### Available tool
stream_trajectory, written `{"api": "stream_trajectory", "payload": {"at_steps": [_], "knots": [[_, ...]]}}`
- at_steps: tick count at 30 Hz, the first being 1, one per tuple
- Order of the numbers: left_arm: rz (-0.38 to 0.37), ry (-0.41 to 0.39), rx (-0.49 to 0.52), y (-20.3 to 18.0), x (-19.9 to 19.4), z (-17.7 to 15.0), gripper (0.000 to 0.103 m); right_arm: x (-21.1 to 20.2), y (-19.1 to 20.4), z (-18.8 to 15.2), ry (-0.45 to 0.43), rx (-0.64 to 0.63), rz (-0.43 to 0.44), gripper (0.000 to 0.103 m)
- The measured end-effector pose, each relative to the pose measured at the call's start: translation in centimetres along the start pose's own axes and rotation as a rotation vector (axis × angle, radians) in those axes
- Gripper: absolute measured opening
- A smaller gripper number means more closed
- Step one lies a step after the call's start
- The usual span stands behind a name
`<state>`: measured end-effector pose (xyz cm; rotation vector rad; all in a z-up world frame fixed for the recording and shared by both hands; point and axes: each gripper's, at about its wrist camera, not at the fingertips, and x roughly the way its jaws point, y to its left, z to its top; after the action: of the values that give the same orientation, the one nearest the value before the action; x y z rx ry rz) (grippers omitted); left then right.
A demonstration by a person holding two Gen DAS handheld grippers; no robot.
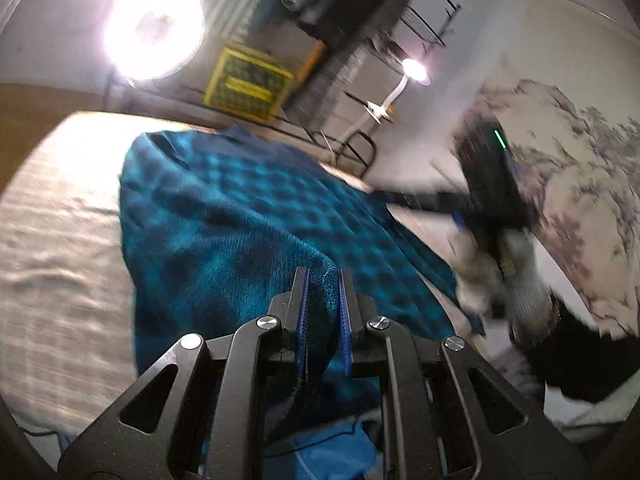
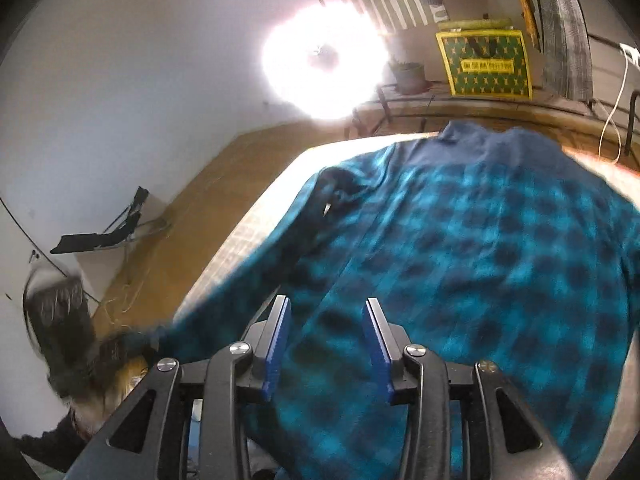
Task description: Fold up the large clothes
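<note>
Left gripper (image 1: 323,274), at 6 o'clock of the left wrist view, pinching a raised fold of the blue checked fleece shirt (image 1: 248,216) between its blue-padded fingers (image 1: 303,312), jaws nearly together with cloth filling the gap. Shirt spread over the pale checked bed cover (image 1: 60,240), from the centre toward 10 o'clock, one edge running to 3 o'clock. Right gripper (image 1: 492,196) at 3 o'clock, blurred, held by a gloved hand (image 1: 516,280); cannot tell its state from here. Bright round lamp (image 1: 154,34) at 11 o'clock, yellow-green patterned bag (image 1: 246,84) at 12 o'clock, small lamp (image 1: 414,68) toward 1 o'clock.

Right gripper (image 2: 326,338), at 6 o'clock of the right wrist view, spread wide, fingers (image 2: 276,348) well apart over the shirt (image 2: 460,248), cloth showing in the gap; cannot tell whether touching it. Shirt lying from the centre to 3 o'clock, dark blue collar (image 2: 480,140) at 1 o'clock, one sleeve (image 2: 224,304) trailing off the bed toward 8 o'clock. Wooden floor (image 2: 180,224) at 9 o'clock. Round lamp (image 2: 324,60) at 12 o'clock, same bag (image 2: 484,64) at 1 o'clock, potted plant (image 2: 408,74) between them.
</note>
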<state>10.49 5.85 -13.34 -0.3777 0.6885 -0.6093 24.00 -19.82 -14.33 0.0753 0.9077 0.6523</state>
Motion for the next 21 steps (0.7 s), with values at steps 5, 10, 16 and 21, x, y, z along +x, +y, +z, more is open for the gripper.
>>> {"api": "stream_trajectory", "payload": {"at_steps": [5,10,16,21], "knots": [[-0.026,0.06,0.017,-0.6,-0.2,-2.1,0.012,6.2,-0.9,6.1,0.043,-0.015,0.048,0.031],[-0.021,0.123,0.046,-0.6,-0.2,-4.1,0.012,16.3,-1.9,11.3,0.117,0.033,0.118,0.033],[0.003,0.206,0.126,-0.2,0.1,-6.1,0.012,26.0,-4.1,13.3,0.175,0.12,0.038,0.043],[0.004,0.246,0.142,0.5,0.2,-6.5,0.012,29.7,-6.3,11.8,0.217,0.199,0.001,0.004]]}}
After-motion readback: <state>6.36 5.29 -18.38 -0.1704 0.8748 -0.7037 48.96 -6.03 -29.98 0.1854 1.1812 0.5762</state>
